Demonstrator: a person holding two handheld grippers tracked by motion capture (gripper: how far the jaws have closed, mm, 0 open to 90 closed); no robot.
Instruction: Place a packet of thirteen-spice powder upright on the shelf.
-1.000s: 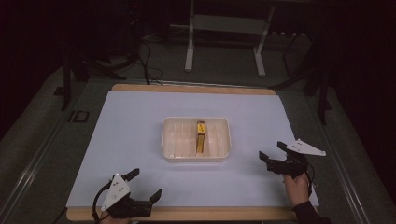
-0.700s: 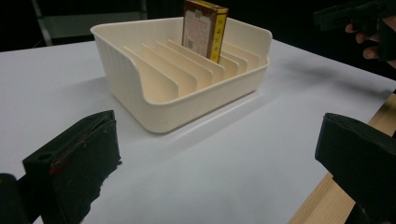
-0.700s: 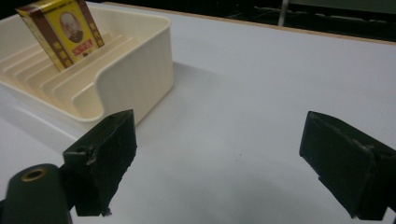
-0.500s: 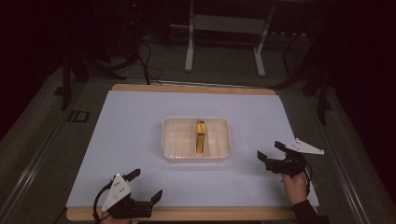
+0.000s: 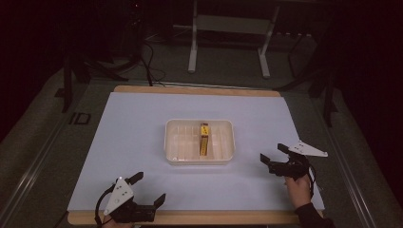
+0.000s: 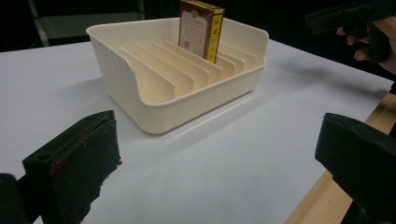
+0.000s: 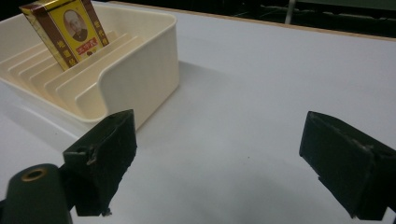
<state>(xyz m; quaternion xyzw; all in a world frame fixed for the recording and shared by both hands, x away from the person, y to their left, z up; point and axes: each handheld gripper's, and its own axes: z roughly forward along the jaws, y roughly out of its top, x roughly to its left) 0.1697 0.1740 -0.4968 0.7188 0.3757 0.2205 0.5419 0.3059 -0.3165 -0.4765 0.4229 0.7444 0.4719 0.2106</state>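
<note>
Table: flat matte white sheet over a wood board, tan edge showing along the near and far sides.

Tray: cream plastic, rectangular with rounded corners, smooth glossy walls, one side dipped low. Thin upright ribs divide the inside into narrow slots. It sits at the middle of the table.

Box: small cardboard carton, yellow and brown print, portrait on one broad face in the right gripper view. It stands on edge in a slot right of the tray's centre, top clear of the rim. From the high view its long axis runs near-to-far, parallel to the ribs. In the right gripper view it looks tilted slightly; cannot tell if that's just camera angle.

Right gripper: near right of the tray, well apart from it, black blocky jaws spread wide, holding nothing.

Left gripper: near-left edge of the table, jaws spread wide, nothing between them. Pads look rough, chipped.
</note>
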